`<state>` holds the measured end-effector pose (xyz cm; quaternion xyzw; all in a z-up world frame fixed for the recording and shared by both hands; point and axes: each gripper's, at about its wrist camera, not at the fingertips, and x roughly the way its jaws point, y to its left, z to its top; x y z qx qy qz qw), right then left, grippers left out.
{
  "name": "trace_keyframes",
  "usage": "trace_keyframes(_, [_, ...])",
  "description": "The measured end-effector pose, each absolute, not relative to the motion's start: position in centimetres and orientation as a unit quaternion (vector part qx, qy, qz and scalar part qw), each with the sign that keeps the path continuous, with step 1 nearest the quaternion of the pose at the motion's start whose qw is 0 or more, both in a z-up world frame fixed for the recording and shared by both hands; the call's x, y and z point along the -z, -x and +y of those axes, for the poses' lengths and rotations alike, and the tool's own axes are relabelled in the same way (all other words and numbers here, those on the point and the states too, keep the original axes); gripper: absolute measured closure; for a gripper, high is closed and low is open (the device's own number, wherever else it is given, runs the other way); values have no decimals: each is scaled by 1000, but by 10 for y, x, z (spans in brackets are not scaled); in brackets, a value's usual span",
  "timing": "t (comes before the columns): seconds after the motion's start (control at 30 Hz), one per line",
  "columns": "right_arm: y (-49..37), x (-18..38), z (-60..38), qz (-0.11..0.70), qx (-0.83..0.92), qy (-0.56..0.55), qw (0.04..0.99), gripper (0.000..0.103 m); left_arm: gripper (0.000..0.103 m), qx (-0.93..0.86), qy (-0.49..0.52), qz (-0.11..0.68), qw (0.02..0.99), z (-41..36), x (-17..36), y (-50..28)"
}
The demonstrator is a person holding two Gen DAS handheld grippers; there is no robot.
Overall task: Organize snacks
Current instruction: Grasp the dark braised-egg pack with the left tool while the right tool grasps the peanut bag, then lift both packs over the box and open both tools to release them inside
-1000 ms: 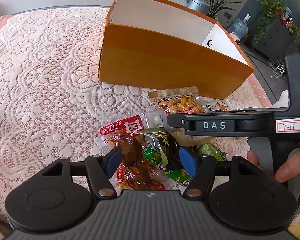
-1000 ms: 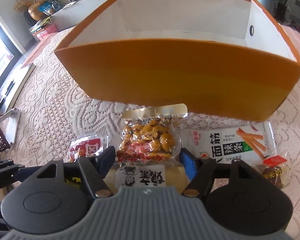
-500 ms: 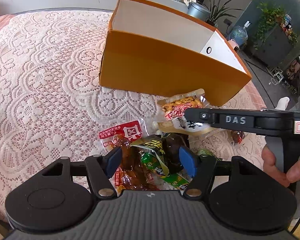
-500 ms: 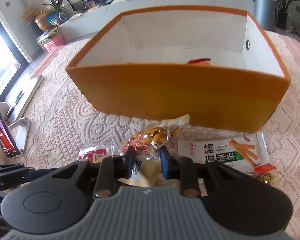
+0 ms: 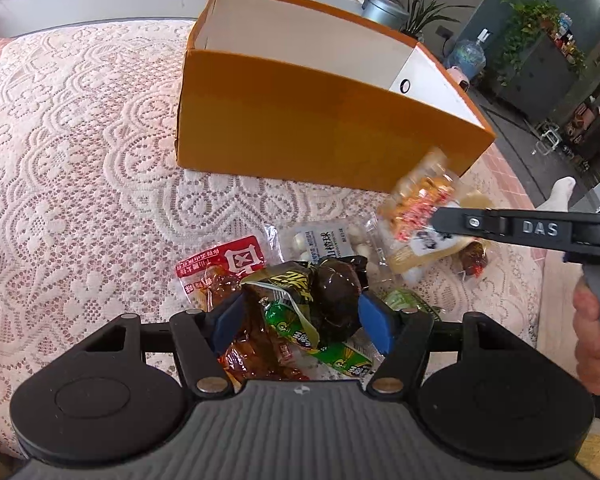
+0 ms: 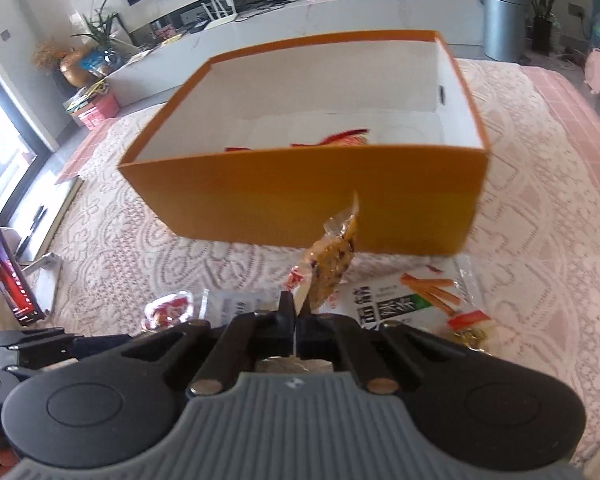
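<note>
Right gripper [image 6: 296,312] clamped on peanut packet [image 6: 332,264], lifted off the lace cloth, orange box [image 6: 300,196] at 12 o'clock.
Left gripper [image 5: 300,316] jaws closing around dark snack pack [image 5: 332,300], pads not yet pressing. Risk: packet held by its thin edge, may slip or catch the box's near wall.

lace tablecloth [image 5: 80,160], grey bin [image 6: 502,24], potted plants [image 5: 536,28], water jug [image 5: 468,58]

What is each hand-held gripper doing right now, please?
Left hand-held gripper: closing around the dark snack pouch, not gripping yet.
Right hand-held gripper: shut on the peanut packet.
</note>
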<state>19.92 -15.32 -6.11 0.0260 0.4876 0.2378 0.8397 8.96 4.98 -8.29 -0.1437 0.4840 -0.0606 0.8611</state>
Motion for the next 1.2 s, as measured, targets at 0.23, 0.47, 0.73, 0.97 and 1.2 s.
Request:
trace_keyframes(0.23, [-194,66,-168,495,-237,-37,835,103,42,66,161,479,860,42,86,-97])
trace_keyframes(0.47, [-197,71,-163,492,-235,-27,838,99,42,59,140,481,864,27,92,-106])
trace_keyframes(0.73, [-208,78,-163,495,-229,-47,837,70,41,57,118,485,865,21,96,-109])
trace_keyframes(0.97, [-226,93,-151,509,-212,-47,833,66,41,61,111,493,860,18,97,-112])
trace_keyframes(1.2, [-234,106,-151,520,-198,-49,829,70,57,72,98,499,858,9,102,-114])
